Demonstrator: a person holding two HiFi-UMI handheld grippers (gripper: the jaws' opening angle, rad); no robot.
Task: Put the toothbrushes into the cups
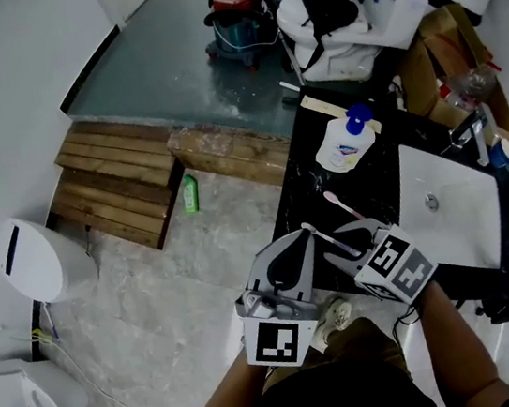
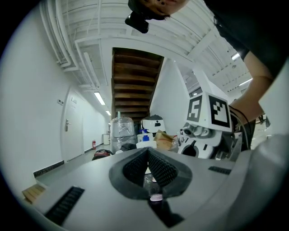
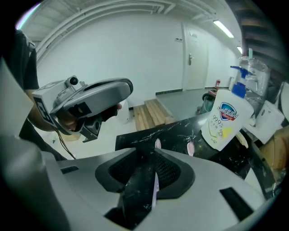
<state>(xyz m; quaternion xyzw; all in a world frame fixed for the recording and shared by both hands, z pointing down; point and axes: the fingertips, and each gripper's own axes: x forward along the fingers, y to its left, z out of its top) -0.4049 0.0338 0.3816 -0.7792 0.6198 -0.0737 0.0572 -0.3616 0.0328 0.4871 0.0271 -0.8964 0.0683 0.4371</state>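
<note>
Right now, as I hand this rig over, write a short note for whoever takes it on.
Left tool: shut on what looks like a clear toothbrush, bristle end toward the camera.
Right tool: shut on a lilac toothbrush, its head poking past the tips.
A pink toothbrush lies loose on the black counter, just short of the soap bottle.
Done: two brushes in hand, none in a cup.
Left: no cups are identifiable in any view. Find them, drop in both held brushes, then fetch the pink one.

head view looks steeply down on the black counter (image 1: 312, 175); each gripper view sits close behind its jaws, facing the soap bottle (image 3: 226, 121) also seen overhead.
</note>
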